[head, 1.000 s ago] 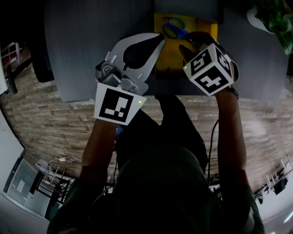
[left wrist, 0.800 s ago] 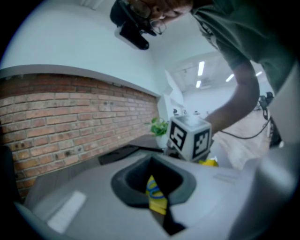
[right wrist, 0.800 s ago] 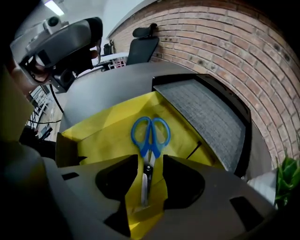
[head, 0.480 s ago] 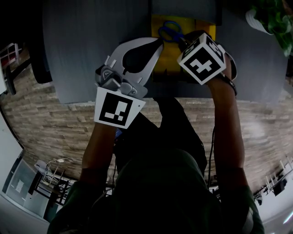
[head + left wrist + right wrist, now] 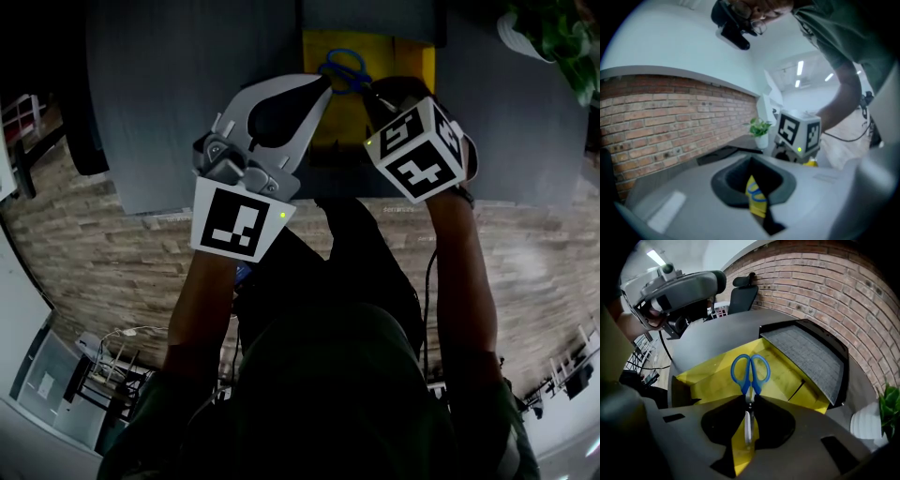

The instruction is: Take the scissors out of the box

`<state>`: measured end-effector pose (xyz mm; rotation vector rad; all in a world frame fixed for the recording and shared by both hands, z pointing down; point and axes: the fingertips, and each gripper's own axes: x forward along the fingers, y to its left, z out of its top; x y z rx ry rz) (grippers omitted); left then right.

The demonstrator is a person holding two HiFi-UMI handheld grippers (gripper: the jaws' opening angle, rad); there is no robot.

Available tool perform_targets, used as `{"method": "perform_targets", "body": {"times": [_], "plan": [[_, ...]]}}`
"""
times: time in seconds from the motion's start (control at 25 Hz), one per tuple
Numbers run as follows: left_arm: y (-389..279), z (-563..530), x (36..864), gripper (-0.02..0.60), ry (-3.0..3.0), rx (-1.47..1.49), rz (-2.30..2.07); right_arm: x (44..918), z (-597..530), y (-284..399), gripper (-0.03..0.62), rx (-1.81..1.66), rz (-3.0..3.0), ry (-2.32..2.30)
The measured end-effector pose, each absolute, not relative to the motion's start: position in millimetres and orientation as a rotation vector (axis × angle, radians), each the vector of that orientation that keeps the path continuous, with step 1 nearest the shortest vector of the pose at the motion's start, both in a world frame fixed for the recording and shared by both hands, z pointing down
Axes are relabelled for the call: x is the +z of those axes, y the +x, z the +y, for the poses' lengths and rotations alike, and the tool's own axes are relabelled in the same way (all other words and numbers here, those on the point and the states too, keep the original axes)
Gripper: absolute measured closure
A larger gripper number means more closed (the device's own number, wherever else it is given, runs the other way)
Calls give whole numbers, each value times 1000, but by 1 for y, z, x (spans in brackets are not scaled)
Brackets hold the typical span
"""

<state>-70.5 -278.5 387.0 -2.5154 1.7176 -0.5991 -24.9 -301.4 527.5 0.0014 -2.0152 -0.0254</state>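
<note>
- Two hand-held grippers reach over a dark grey desk [image 5: 187, 94] towards an open yellow box [image 5: 394, 56] at its far side.
- Blue-handled scissors [image 5: 345, 67] lie flat inside the yellow box. Their handle loops point away from the person and their blades point back towards the right hand-held gripper [image 5: 370, 92].
- In the right gripper view, the right hand-held gripper has just been closing. Its jaws now clench the scissors [image 5: 750, 373] at the pivot, just below the handles, and the steel blades run back between the jaws.
- The left hand-held gripper [image 5: 323, 86] is clenched on nothing, its tips together. It hangs just beside the box's near left edge.
- In the left gripper view, the box and a bit of blue handle show only through the hole between the closed jaws.
- A marker cube [image 5: 417, 145] on the right hand-held gripper sits just on the near side of the box.
- A black-rimmed panel with a grey textured surface [image 5: 806, 355] lies against the far side of the box.
- A potted plant [image 5: 881, 413] in a white pot stands on the desk to the right, near a brick wall [image 5: 834, 282].
- An office chair [image 5: 743, 296] stands beyond the desk.
</note>
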Motion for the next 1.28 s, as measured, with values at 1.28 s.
{"method": "perform_targets", "body": {"times": [1.28], "plan": [[-25, -304, 284, 581, -2456, -653, 1419, 373, -336, 28, 536, -31, -2252, 354]]}}
